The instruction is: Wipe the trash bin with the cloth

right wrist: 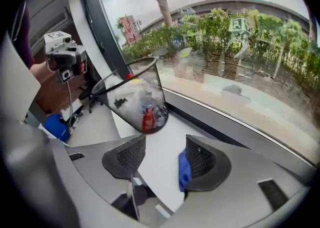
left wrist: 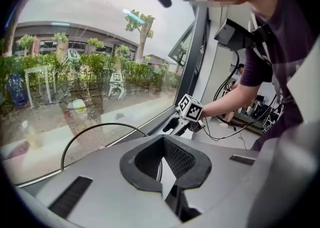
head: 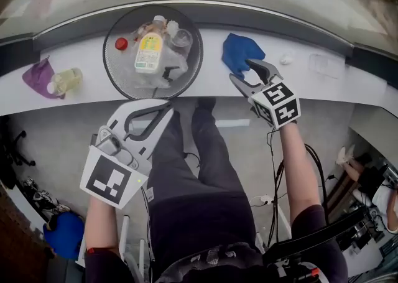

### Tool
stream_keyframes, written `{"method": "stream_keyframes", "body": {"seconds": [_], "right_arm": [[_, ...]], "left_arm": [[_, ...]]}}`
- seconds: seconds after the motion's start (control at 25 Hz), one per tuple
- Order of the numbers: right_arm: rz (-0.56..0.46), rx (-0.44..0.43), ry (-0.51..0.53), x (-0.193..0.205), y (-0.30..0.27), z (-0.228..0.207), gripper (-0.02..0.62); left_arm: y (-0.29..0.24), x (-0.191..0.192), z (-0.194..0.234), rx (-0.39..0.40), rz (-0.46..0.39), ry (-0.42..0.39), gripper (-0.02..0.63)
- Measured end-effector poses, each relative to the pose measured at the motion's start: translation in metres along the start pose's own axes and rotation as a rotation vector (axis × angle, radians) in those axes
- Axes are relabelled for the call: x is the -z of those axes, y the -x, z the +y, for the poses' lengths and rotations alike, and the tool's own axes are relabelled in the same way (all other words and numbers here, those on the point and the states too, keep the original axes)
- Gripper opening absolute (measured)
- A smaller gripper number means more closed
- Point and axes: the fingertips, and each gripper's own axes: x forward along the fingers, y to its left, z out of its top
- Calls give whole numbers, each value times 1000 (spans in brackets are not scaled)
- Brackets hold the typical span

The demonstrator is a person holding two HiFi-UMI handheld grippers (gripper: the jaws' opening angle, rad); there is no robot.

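Jaws apart and clamping nothing, the right gripper (head: 241, 70) noses into the crumpled blue cloth (head: 239, 50), which lies on the white sill (head: 211, 83) just right of the round black wire-mesh trash bin (head: 114, 70). The left gripper (head: 165, 109), jaws pressed together on nothing, hovers at the bin's near rim. Picking up the cloth seems to be the step in hand: the right jaws must close on a fold, then carry it left to the mesh.

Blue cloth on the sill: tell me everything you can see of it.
The blue cloth is soft fabric, crumpled in a bunch on the white sill, right of the mesh trash bin and apart from it. It is not gripped: the right gripper stands open at its near edge, with a blue fold showing just inside one jaw. Whether that jaw touches it is unclear.
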Motion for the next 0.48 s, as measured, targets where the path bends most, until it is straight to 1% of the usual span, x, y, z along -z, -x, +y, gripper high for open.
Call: {"method": "stream_keyframes", "body": {"seconds": [0.04,0.08,0.16,0.2,0.24,0.32,0.36,0.4,0.48], "right_arm": [[23,19,18,8,-8,-10,238],[47,37,37,16,-16,-20,270],[113,62,76,35,-35,-39,313],[152,69,91,46,-45,-47,320],[186,75,97,56,-54,-54,328],[220,88,77,69,-70,-68,328],[225,100,56,73,-77,-75,329],[232,112,37,78,-83,-83,329],[269,122,15,91,-97,-95,329]], "left_arm": [[-2,4,4,3,2,-4,-2],[-5,8,7,9,2,-9,-2],[-10,16,13,42,1,-12,-2],[-11,21,16,70,2,10,-2],[-11,25,20,92,2,64,-2],[-10,26,30,98,-24,215,-2],[-10,22,34,95,-49,255,-2],[-11,18,36,93,-72,266,-2],[-11,13,37,92,-91,255,-2]]}}
